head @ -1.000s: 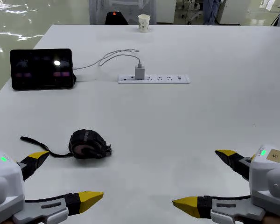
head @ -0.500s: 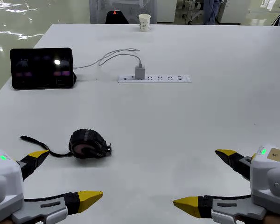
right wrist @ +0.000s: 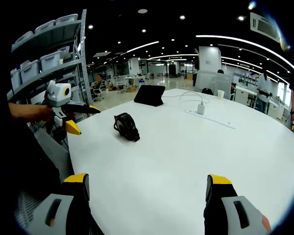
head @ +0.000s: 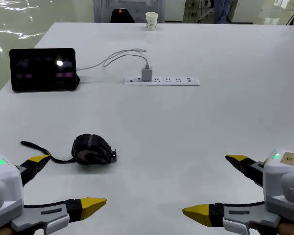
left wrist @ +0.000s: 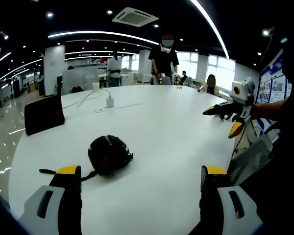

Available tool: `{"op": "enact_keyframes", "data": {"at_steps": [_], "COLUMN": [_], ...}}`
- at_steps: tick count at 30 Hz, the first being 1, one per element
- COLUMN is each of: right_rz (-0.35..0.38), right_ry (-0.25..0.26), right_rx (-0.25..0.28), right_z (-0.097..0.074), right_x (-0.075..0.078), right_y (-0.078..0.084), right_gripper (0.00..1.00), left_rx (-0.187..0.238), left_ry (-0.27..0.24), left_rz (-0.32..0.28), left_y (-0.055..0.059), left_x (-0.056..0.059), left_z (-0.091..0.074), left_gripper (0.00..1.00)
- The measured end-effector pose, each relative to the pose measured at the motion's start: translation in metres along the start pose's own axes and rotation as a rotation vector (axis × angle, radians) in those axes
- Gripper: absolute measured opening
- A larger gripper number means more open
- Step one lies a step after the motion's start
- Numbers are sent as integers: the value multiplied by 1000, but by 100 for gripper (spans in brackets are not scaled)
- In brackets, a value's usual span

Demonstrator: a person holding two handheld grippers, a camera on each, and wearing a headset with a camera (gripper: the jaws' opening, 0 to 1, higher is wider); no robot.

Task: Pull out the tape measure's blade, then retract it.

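The black tape measure (head: 92, 150) lies on its side on the white table (head: 186, 122), toward the near left part of it. Its dark wrist strap (head: 39, 149) trails away to the left across the surface. The blade looks fully wound in, with a small tab at the case's right edge, though that end is too small to read for certain.

The left gripper (head: 66, 182) hovers nearest the tape measure, just on the person's side of it. Its yellow-tipped jaws are spread wide and hold nothing. In the left gripper view the case sits between the two jaws and beyond their tips, clear of both.

The right gripper (head: 214, 186) hangs well apart at the near right, its jaws likewise gaping and empty, over bare tabletop. In its own view the tape measure lies far off to the left.

Farther back, a dark tablet (head: 42, 69) stands propped at the left. A white power strip (head: 161, 81) lies near the middle with a charger (head: 146, 74) plugged into it. A pale cable (head: 112, 58) runs from the charger toward the tablet. A paper cup (head: 151, 22) stands at the far edge.
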State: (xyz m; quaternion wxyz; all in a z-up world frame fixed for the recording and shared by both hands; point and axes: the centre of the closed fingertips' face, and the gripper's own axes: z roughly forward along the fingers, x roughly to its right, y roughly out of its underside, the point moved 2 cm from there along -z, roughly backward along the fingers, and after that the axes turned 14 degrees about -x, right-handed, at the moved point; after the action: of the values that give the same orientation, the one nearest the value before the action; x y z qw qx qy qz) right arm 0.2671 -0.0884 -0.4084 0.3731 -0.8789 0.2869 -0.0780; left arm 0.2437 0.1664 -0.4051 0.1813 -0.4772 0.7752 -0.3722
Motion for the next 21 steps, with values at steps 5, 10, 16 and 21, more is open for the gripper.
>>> {"op": "enact_keyframes", "data": {"at_steps": [5,10,16,21], "right_rz": [-6,-15,-33,-49], "right_ry": [-6,-13,-27,-38], "right_rx": [-2,-4,-11,-20], "right_z": [1,1,3,5], "right_x": [2,3,4,7], "right_y": [-2,-5,-6,-7], "right_gripper": [99,99,99,98], "left_rx": [-6,-9,-12,-19], "left_ry": [7,7,4,9], "left_rz": [5,12,18,28], "left_y": [0,-1,-3,-4], "left_x": [0,-2,-6,-8], "left_z": [1,2,2,4], "left_gripper": [99,99,99,99]}}
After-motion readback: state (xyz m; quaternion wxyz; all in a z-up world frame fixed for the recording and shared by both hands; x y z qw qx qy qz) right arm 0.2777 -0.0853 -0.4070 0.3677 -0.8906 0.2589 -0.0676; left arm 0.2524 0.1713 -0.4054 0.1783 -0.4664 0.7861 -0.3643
